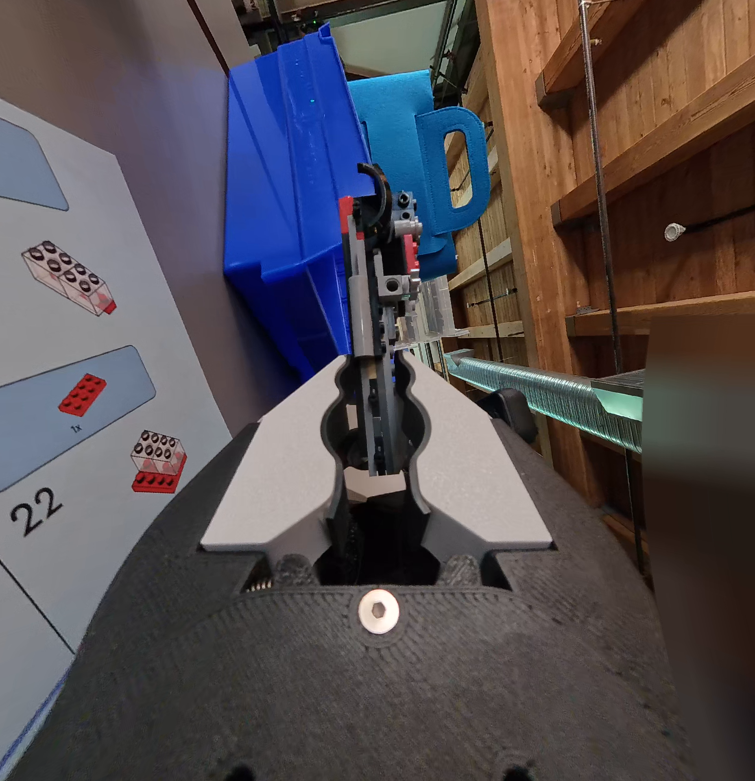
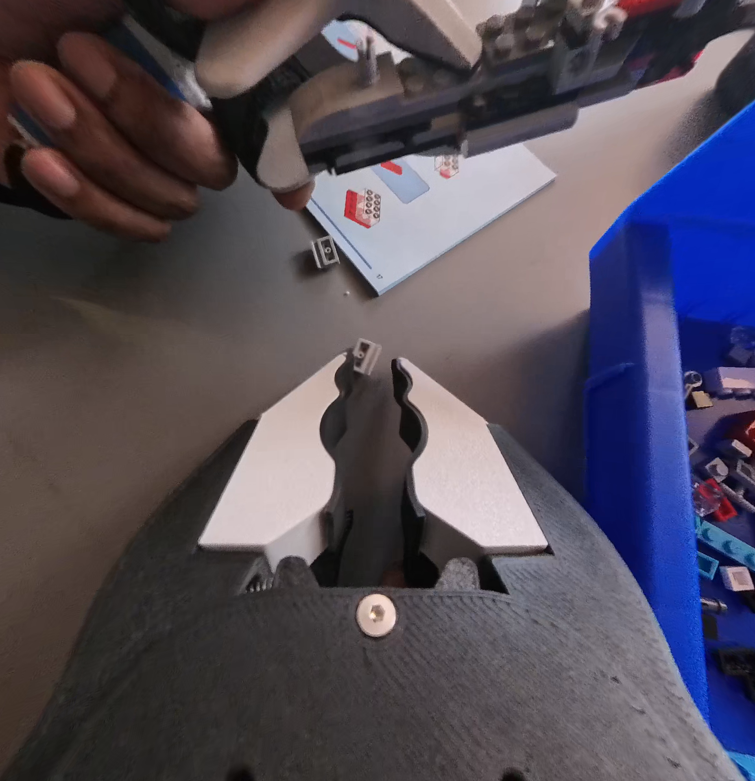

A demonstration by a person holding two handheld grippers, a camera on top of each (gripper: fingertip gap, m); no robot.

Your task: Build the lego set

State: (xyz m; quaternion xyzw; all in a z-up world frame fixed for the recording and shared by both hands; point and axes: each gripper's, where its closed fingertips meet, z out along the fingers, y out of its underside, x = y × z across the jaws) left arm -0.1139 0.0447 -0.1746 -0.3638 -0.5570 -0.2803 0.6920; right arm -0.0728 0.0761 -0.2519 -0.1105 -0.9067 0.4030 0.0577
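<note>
My left gripper (image 1: 373, 359) is shut on a partly built lego model (image 1: 380, 270) of grey, black and red pieces, which sticks out past the fingertips and is held in the air. The right wrist view shows that model (image 2: 515, 105) at the top, clamped in the left gripper's pale fingers (image 2: 283, 148), with a person's hand (image 2: 113, 139) behind them. My right gripper (image 2: 371, 359) holds a small light grey piece (image 2: 366, 357) at its tips, above the dark table (image 2: 156, 338) and below the model. A second small grey piece (image 2: 325, 252) lies on the table.
An open instruction booklet (image 2: 430, 219) lies on the table beneath the model and also shows in the left wrist view (image 1: 71, 338). A blue bin (image 2: 638, 422) with several loose bricks stands at the right. A blue felt bag (image 1: 409, 148) and wooden shelving (image 1: 621, 169) stand behind. One gripper's finger ends stand about 9 cm off the other's.
</note>
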